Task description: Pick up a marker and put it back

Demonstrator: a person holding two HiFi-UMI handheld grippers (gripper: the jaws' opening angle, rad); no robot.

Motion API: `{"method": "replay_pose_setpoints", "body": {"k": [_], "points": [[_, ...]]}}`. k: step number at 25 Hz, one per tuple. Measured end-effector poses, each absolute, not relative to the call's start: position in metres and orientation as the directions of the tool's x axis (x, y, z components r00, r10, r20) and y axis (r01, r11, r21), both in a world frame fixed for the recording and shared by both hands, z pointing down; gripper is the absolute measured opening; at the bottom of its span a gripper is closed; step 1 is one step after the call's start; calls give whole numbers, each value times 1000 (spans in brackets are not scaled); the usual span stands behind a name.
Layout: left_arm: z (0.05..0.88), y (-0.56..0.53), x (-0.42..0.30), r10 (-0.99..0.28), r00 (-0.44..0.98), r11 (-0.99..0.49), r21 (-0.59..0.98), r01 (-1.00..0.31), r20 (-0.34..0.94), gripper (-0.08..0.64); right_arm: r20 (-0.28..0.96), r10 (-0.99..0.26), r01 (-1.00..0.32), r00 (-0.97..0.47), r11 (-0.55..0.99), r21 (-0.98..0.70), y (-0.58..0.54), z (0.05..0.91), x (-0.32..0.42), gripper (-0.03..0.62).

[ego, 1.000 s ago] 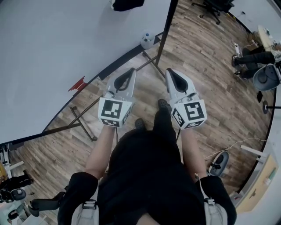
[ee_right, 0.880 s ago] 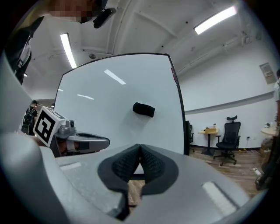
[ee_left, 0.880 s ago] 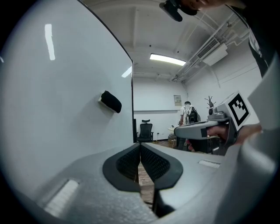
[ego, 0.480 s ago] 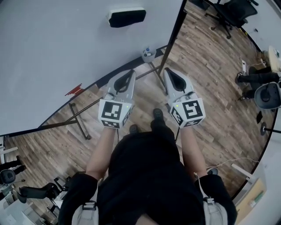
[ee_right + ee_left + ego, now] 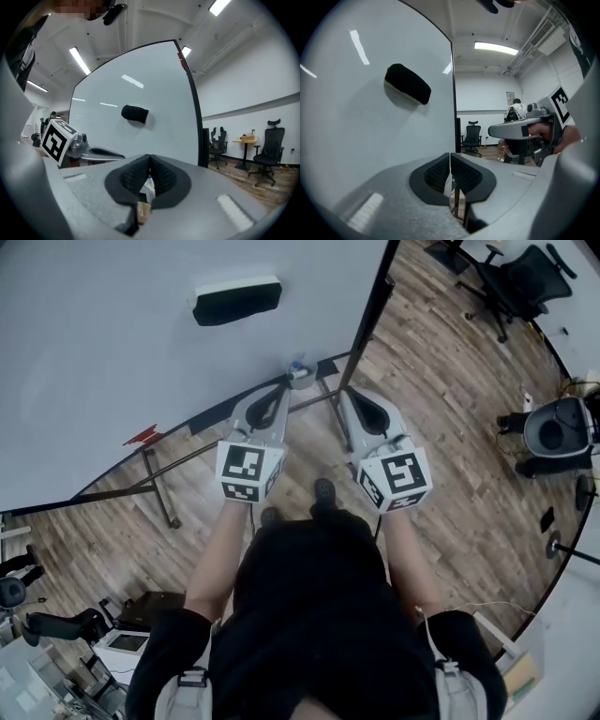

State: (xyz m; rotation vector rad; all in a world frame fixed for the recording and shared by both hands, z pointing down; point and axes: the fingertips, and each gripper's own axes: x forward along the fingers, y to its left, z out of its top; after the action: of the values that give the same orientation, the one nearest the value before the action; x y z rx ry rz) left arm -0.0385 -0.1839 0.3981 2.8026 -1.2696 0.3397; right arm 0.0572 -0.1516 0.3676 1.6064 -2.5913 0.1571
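Observation:
A whiteboard (image 5: pixel 112 343) on a wheeled stand fills the upper left of the head view. A black eraser (image 5: pixel 236 299) sticks to it. A small white cup (image 5: pixel 298 372) with something blue in it sits at the board's lower edge, and no single marker can be made out. My left gripper (image 5: pixel 278 390) is just below and left of the cup, shut and empty. My right gripper (image 5: pixel 345 395) is level with it to the cup's right, also shut and empty. The cup (image 5: pixel 147 187) shows through the gap under the right gripper (image 5: pixel 149 159). The left gripper (image 5: pixel 450 157) faces the board's right edge.
The board's dark frame post (image 5: pixel 370 306) and stand legs (image 5: pixel 159 488) are close ahead on the wooden floor. A red mark (image 5: pixel 142 435) sits at the board's lower edge. Office chairs (image 5: pixel 511 282) stand far right, and equipment (image 5: pixel 122 638) lies at lower left.
The board, eraser and cup have come closer and lower in the head view. Both grippers have moved forward until their tips flank the cup. Both stay shut.

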Motion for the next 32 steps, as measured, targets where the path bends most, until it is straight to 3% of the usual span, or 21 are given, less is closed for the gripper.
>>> {"method": "replay_pose_setpoints", "body": {"k": [11, 14, 32], "points": [[426, -206, -19, -798, 526, -566, -67, -822, 294, 19, 146, -822, -835, -550, 547, -64, -172, 380, 84, 2], [436, -215, -18, -804, 502, -550, -81, -831, 318, 64, 146, -811, -824, -566, 561, -76, -177, 385, 87, 2], [489, -260, -6, -783, 444, -542, -128, -831, 436, 112, 184, -798, -818, -574, 568, -89, -201, 403, 112, 2]]}}
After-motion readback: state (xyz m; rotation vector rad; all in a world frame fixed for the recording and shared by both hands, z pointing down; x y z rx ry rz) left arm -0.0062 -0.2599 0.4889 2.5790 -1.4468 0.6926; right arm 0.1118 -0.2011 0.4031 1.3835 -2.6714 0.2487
